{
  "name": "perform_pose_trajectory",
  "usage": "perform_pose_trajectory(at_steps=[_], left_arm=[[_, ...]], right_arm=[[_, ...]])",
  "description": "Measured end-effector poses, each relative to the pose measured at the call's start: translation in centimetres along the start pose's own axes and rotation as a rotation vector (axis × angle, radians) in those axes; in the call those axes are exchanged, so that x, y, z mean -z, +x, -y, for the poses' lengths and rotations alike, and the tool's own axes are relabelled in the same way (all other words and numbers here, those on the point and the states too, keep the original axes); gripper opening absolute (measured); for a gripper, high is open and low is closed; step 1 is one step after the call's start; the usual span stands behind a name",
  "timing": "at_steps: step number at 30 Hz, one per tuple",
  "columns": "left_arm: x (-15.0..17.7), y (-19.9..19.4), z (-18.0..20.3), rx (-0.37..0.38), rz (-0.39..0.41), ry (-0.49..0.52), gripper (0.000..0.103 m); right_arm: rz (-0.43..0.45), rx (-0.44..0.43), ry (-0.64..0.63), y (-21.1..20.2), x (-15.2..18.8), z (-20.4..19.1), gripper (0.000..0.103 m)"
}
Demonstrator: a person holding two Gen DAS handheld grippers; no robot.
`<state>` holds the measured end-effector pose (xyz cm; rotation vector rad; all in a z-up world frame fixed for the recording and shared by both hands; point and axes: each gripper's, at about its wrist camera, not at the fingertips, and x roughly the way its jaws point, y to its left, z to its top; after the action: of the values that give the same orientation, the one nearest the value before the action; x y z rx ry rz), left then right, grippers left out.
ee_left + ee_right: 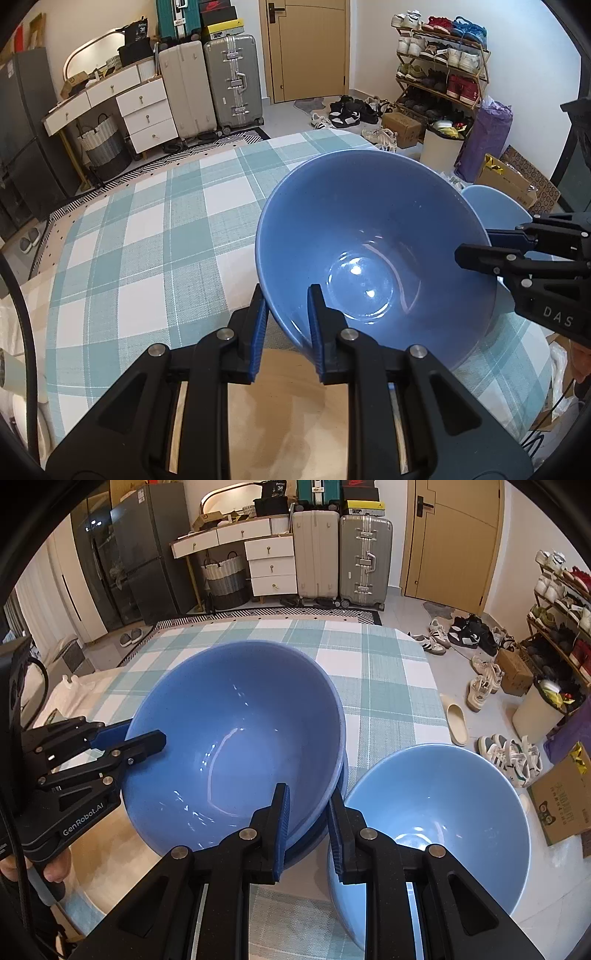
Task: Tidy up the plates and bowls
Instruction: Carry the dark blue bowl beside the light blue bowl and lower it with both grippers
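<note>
A big blue bowl [369,236] [236,731] sits nested in another blue bowl, whose rim [341,771] shows under it on the right, on the checked tablecloth. My left gripper [286,325] [125,738] straddles the top bowl's near-left rim, one finger inside, one outside. My right gripper [306,827] [476,245] straddles the stacked rims on the other side. How tightly either pair of jaws holds the rim does not show. A lighter blue bowl [439,819] [498,214] stands just right of the stack.
The checked tablecloth [147,240] covers the table, with a bare wooden strip [288,406] near me. The table's right edge [436,686] drops to a floor with shoes, a bin and cardboard boxes. Suitcases and drawers stand at the far wall.
</note>
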<state>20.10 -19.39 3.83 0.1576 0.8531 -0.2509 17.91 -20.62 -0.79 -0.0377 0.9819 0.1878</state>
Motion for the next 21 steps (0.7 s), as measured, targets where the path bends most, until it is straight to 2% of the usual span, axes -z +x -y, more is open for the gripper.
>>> perform_pose_trajectory(at_steps=[12, 21], left_arm=[[0.7, 0.7, 0.9, -0.033, -0.012, 0.036, 0.019], [1.2, 1.0, 1.3, -0.03, -0.026, 0.047, 0.021]], right_arm=[[0.001, 0.066, -0.058, 0.6, 0.7, -0.6, 0.022], [0.013, 0.135, -0.118, 0.7, 1.1, -1.5, 0.023]])
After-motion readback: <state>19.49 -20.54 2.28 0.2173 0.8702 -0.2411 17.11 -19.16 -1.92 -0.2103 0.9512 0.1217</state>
